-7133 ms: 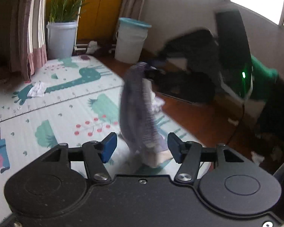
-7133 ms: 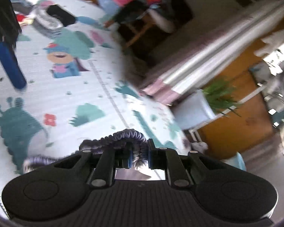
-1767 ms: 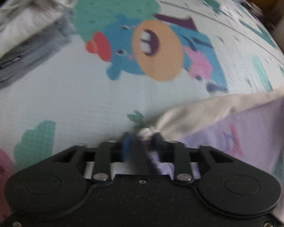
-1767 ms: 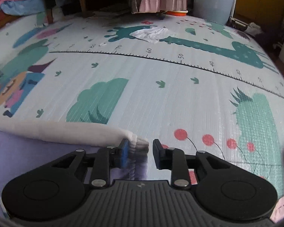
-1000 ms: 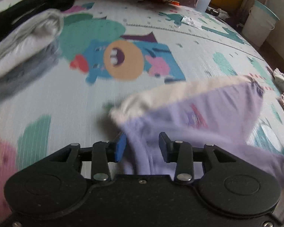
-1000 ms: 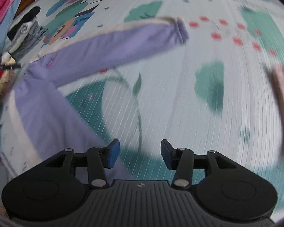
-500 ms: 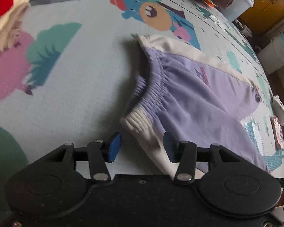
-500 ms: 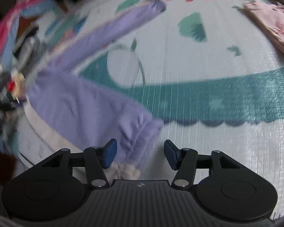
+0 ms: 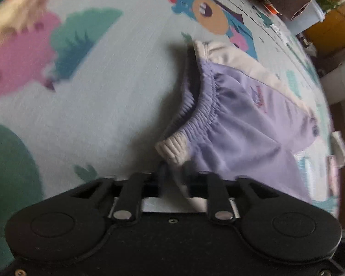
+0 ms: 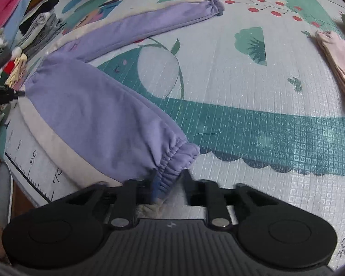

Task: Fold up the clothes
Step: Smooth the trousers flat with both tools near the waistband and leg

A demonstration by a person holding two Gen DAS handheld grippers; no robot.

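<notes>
Purple trousers [image 10: 99, 105] with cream side stripes lie spread on the play mat [image 10: 253, 96]. In the left wrist view their gathered waistband [image 9: 202, 112] faces me, and its cream corner [image 9: 172, 149] runs in between the fingers of my left gripper [image 9: 175, 179], which is shut on it. The right wrist view shows the near leg's elastic cuff [image 10: 177, 158] pinched in my right gripper [image 10: 170, 182]. The other leg stretches away to its cuff [image 10: 214, 2] at the far side. Both sets of fingertips are blurred.
A stack of folded clothes [image 10: 36, 30] sits at the mat's left edge, blurred in the left wrist view [image 9: 18, 16]. A folded pink garment [image 10: 333, 55] lies on the right. A white bucket [image 9: 310, 16] stands beyond the mat.
Half a second ago both grippers hovered open over the trousers. Now the left has closed on the waistband corner and the right on the near cuff.
</notes>
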